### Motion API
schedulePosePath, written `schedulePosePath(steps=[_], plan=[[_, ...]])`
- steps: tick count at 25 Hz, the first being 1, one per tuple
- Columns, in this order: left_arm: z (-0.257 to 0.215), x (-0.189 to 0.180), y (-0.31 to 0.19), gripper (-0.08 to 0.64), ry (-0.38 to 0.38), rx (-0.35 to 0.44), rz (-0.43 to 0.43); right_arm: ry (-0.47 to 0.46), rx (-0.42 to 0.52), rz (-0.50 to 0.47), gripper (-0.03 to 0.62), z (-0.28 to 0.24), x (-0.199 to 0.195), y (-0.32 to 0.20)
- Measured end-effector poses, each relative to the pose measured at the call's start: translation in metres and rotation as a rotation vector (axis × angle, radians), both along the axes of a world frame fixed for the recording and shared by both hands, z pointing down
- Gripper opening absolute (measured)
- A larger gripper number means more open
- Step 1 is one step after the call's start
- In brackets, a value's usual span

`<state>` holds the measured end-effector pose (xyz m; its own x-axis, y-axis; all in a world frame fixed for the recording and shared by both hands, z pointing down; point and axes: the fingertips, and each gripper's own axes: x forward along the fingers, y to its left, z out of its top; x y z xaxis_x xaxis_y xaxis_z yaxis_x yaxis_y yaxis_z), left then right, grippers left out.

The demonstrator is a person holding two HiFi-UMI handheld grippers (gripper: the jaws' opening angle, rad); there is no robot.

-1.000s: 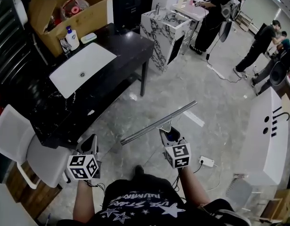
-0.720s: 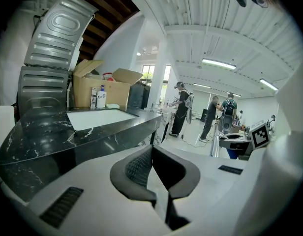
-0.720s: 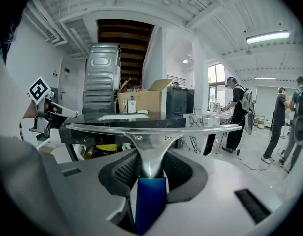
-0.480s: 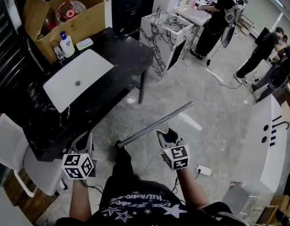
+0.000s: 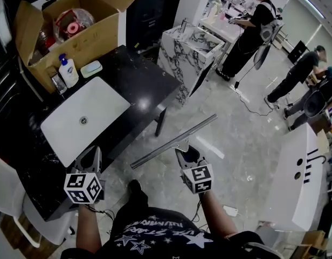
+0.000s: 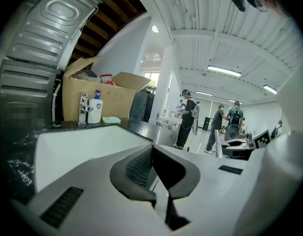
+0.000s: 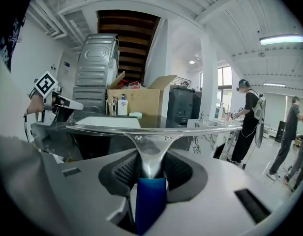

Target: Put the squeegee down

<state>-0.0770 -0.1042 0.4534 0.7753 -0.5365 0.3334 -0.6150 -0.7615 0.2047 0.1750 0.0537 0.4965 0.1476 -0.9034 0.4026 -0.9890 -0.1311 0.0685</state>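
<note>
One long squeegee point(image 5: 172, 142) sits clamped in the right gripper point(image 5: 185, 155) (left gripper point(image 5: 89, 161) closed, empty); swung carelessly, its left end could clip the counter point(image 5: 144, 82).

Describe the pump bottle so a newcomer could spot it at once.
Find the black counter with the white inset basin. Between the basin and the open cardboard box stands the pump bottle. It is the only upright white bottle with a blue pump; a flat pale-green dish lies beside it.

Bright ceiling strip lights point(image 7: 282, 38); glare on black countertop point(image 5: 142, 102); gripper views fisheye, dark corners.
</note>
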Motion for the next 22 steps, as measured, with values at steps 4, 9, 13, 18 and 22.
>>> schedulePosePath(steps=[4,9,13,18,22], plan=[[-0.008,0.019,-0.054,0.020,-0.009,0.015,0.013,0.021,0.013,-0.031,0.147,-0.019,0.020,-0.068],[-0.011,0.023,-0.118,0.020,-0.019,0.016,-0.001,0.036,0.020,-0.075,0.147,-0.034,0.036,-0.146],[-0.016,0.031,-0.155,0.020,0.004,0.024,-0.024,0.042,0.023,-0.096,0.147,-0.038,0.044,-0.194],[-0.013,0.039,-0.183,0.020,0.009,0.012,-0.066,0.042,0.008,-0.131,0.147,-0.034,0.056,-0.239],[-0.006,0.047,-0.199,0.020,-0.006,0.005,-0.118,0.025,0.010,-0.168,0.147,-0.029,0.071,-0.274]])
